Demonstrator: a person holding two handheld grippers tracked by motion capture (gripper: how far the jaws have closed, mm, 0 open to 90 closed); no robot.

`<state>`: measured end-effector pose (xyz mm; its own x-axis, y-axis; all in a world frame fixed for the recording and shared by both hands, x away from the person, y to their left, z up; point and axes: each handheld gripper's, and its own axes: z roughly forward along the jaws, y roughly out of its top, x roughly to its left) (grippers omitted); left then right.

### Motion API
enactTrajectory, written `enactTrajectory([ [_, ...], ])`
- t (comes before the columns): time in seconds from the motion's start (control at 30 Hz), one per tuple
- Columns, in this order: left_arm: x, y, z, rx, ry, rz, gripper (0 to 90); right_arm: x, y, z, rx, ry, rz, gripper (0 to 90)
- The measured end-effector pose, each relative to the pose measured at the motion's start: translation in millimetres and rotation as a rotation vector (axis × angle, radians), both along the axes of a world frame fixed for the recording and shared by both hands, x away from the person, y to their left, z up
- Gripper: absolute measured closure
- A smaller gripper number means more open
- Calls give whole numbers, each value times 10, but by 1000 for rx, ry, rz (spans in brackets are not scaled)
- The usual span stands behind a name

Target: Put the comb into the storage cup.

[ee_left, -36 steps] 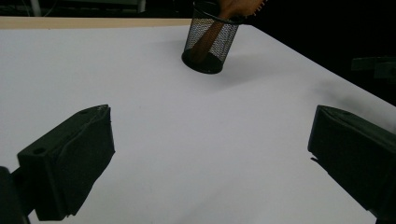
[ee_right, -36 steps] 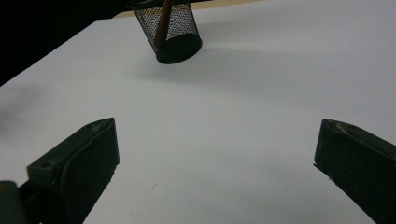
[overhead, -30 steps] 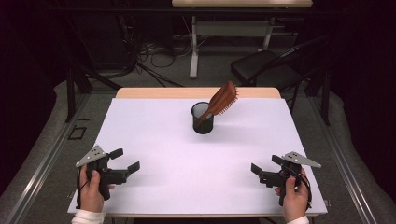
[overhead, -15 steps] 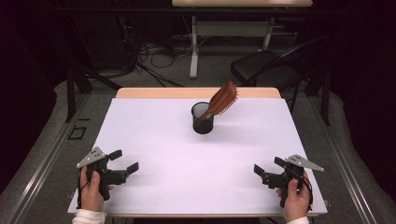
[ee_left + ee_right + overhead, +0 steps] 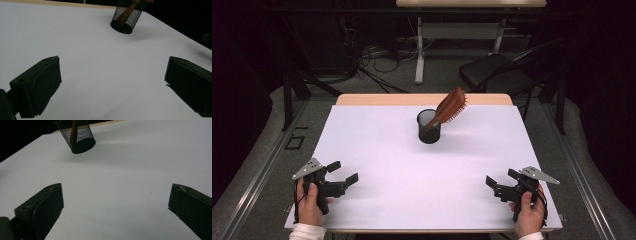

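A black mesh cup (image 5: 429, 127) stands upright at the back middle of the white table (image 5: 387, 150). A brown hairbrush (image 5: 450, 107) rests handle-down in it and leans to the right. My left gripper (image 5: 344, 172) is held near the front left corner, open and holding nothing. My right gripper (image 5: 501, 182) is held near the front right corner, also open and holding nothing. The cup (image 5: 127, 17) sits far ahead of the left jaws, and the cup (image 5: 78, 137) sits far ahead of the right jaws, with the brush handle (image 5: 73, 132) inside it.
A black chair (image 5: 502, 75) stands behind the table at the right. Cables (image 5: 377, 60) and a desk leg (image 5: 419, 50) lie on the floor beyond the far edge.
Both grippers have drifted slightly toward the front edge of the table. The cup and brush have not moved.
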<state>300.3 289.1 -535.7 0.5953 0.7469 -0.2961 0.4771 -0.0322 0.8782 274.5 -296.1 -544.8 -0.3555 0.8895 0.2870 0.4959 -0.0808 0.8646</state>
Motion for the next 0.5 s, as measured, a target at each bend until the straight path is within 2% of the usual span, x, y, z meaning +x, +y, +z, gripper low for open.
enactTrajectory([
  [0.5, 7, -1, -18, -1, 6, 0, 6, 18, -37, -39, 24, 18, -11, 0],
])
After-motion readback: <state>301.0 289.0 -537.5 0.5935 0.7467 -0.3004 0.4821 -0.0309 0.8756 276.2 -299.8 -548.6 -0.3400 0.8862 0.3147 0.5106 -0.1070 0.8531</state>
